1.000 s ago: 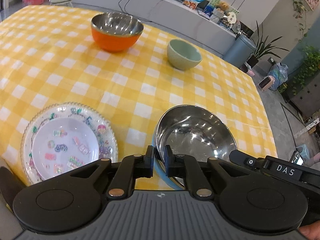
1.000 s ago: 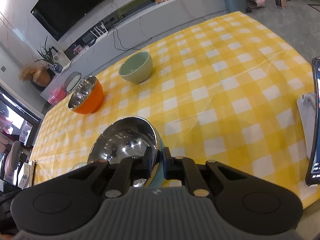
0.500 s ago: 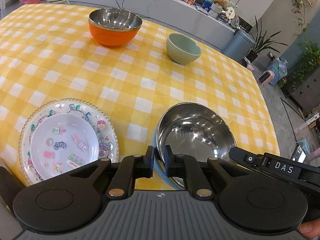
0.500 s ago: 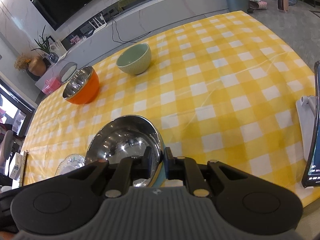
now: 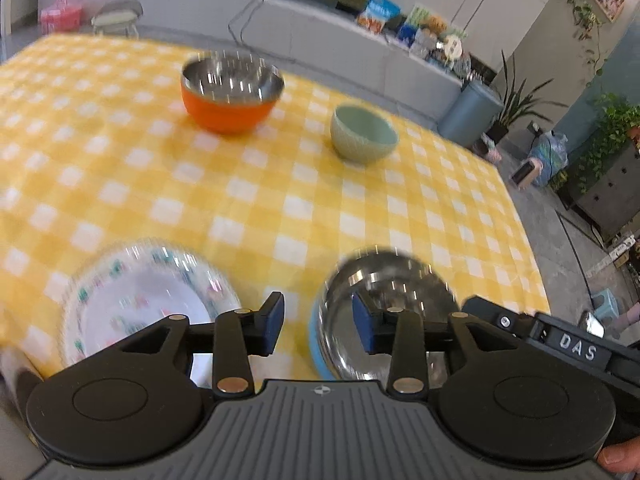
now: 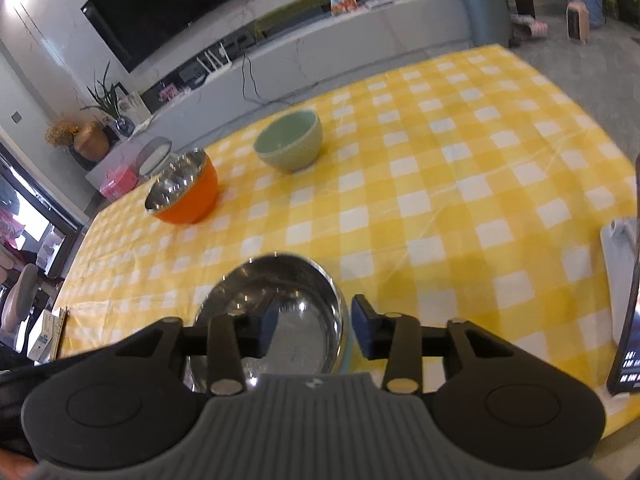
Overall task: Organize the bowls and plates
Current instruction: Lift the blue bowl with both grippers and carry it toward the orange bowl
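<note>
A steel bowl with a blue outside [image 5: 384, 292] rests on the yellow checked tablecloth [image 5: 248, 184] near the front edge. My left gripper [image 5: 318, 326] straddles its left rim. Its jaws are opening, and the pads stand clear of the rim. My right gripper [image 6: 314, 331] straddles the same bowl's [image 6: 276, 292] right rim, its jaws also opening and not pressing. A clear patterned plate [image 5: 136, 304] lies left of the bowl. Farther back stand an orange bowl with a steel lining [image 5: 230, 96] and a pale green bowl [image 5: 364, 134].
A phone [image 6: 628, 308] on a white stand [image 6: 616, 248] sits at the table's right edge. Bare cloth stretches between the near bowl and the two far bowls. Beyond the table run a long grey counter [image 6: 360, 32] and a bin [image 5: 468, 116].
Both grippers were shut on the steel bowl's rim and now their jaws have spread off it. The bowl stays where it was. Both views have tipped slightly upward.
</note>
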{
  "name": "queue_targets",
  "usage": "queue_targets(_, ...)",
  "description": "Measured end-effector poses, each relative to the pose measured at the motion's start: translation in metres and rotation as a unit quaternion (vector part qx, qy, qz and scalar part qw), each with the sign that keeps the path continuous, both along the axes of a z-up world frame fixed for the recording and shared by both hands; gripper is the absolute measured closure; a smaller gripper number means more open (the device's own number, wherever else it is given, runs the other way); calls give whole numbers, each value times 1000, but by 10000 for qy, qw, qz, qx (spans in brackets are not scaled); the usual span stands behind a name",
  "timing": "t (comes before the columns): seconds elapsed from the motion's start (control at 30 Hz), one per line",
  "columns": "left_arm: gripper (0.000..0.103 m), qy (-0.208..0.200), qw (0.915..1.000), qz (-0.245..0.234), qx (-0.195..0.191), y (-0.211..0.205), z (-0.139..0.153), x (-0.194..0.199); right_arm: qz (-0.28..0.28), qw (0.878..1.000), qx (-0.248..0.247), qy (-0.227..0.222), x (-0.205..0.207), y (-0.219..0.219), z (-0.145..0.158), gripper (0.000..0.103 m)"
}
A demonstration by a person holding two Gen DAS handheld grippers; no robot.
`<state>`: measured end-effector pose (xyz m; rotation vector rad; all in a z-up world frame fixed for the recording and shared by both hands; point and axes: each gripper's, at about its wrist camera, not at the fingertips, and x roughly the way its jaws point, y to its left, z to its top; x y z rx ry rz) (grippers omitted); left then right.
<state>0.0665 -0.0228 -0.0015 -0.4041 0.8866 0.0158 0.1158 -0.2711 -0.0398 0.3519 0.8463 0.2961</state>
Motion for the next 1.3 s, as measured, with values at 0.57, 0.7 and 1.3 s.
queue_targets(0.57,49,-623,9976,-99,274,47,27,37,-280,9962,-42,-821,26,27,20,51)
queue_targets(0.7,49,-629,9974,-120,345,61,27,54,-132,9958,-288,-865,40,47,25,48)
queue_targets(1.3,47,-213,9976,11,666,141,16,158,581,9983,-43,93,157,151,19,48)
